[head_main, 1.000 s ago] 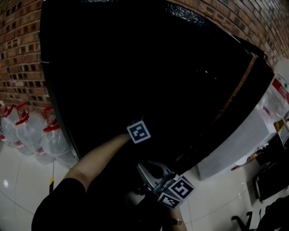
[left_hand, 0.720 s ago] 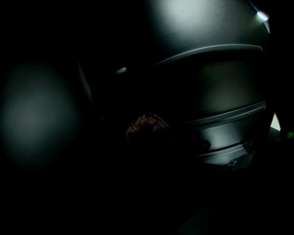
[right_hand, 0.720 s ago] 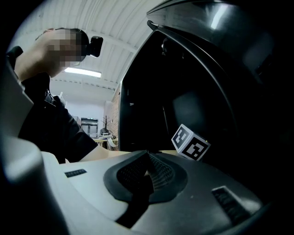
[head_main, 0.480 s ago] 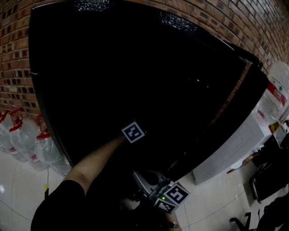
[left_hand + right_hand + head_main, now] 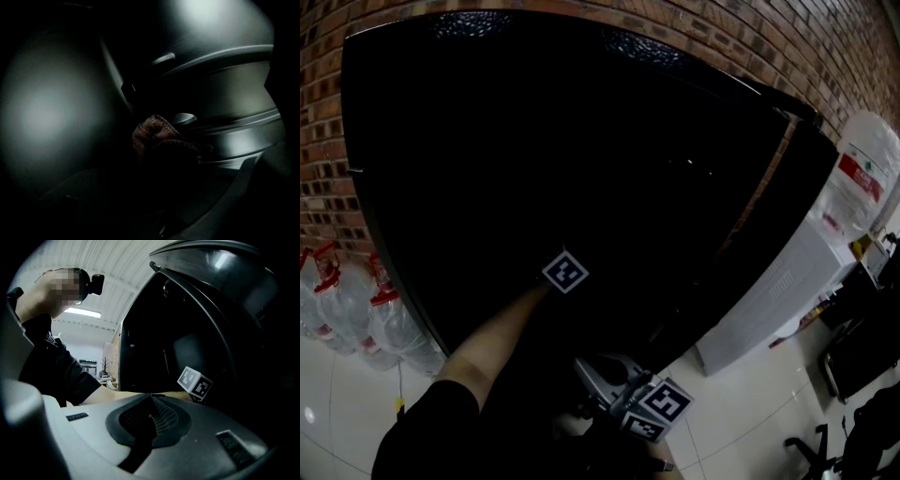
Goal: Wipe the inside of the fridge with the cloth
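The left gripper (image 5: pixel 565 273), clamped tight on the cloth (image 5: pixel 157 133), has been swept leftward inside the dark fridge (image 5: pixel 581 141) at frame centre, so a wiping stroke is judged under way. The right gripper (image 5: pixel 150 420) is kept closed and empty at lower centre.

Fridge (image 5: pixel 581 141) opening: wide and dark, entered by one forearm (image 5: pixel 492 337), with room left beside it.
Inside, left: smooth side wall (image 5: pixel 42 112), close by.
Inside, right: stacked ledges (image 5: pixel 234 136) jutting toward the middle, shallow gaps between them.
Centre channel: partly filled by bunched cloth (image 5: pixel 157 136), just before the ledges.
Outside, right: open door (image 5: pixel 220 273), water dispenser (image 5: pixel 778 291) just beyond.
Outside, left: water bottles (image 5: pixel 356 309) crowding the floor (image 5: pixel 741 412); bare tiles toward lower right.
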Demonstrator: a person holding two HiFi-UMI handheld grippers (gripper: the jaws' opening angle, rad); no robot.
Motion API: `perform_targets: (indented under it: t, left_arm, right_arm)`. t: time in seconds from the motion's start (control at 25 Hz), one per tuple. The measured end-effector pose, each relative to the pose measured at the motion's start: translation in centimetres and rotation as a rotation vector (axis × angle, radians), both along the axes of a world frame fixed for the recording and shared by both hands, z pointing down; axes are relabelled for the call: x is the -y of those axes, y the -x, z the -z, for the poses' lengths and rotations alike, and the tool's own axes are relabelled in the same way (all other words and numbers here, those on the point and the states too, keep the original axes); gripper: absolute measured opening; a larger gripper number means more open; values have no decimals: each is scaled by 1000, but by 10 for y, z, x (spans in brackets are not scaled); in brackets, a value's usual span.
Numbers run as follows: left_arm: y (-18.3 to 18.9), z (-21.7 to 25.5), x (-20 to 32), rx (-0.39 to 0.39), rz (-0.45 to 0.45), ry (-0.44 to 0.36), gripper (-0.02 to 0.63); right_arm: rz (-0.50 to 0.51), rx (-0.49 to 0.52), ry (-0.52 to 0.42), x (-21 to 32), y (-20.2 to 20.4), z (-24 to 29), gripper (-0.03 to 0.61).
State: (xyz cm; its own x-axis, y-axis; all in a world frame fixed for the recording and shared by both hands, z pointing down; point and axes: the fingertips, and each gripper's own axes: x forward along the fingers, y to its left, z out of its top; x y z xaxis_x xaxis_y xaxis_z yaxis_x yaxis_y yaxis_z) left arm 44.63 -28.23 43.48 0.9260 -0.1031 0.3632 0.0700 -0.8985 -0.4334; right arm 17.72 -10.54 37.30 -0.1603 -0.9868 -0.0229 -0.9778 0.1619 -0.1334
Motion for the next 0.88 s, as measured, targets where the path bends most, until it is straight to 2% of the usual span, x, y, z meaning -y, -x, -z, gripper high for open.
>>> perform_targets:
  t: [0.08, 0.16, 0.32, 0.56, 0.72, 0.88]
  left_arm:
    - [5, 6, -1, -37, 28, -12, 66]
    - [14, 15, -2, -94, 48, 15, 66]
    - [33, 46, -5, -230, 51, 165, 66]
    - [73, 134, -4, -442, 33, 332, 66]
    - [93, 202, 9, -580, 52, 364, 66]
    - [86, 273, 22, -690, 56, 429, 66]
  right_arm:
    - [-1, 0, -2, -3, -1, 2, 5]
    - [1, 1, -7, -5, -2, 5, 5]
    - [22, -3, -14, 1, 0, 12, 5]
    - [105, -106, -33, 28, 13, 42, 5]
    - [159, -188, -55, 40, 30, 73, 6]
    - [170, -201, -56, 39, 40, 77, 6]
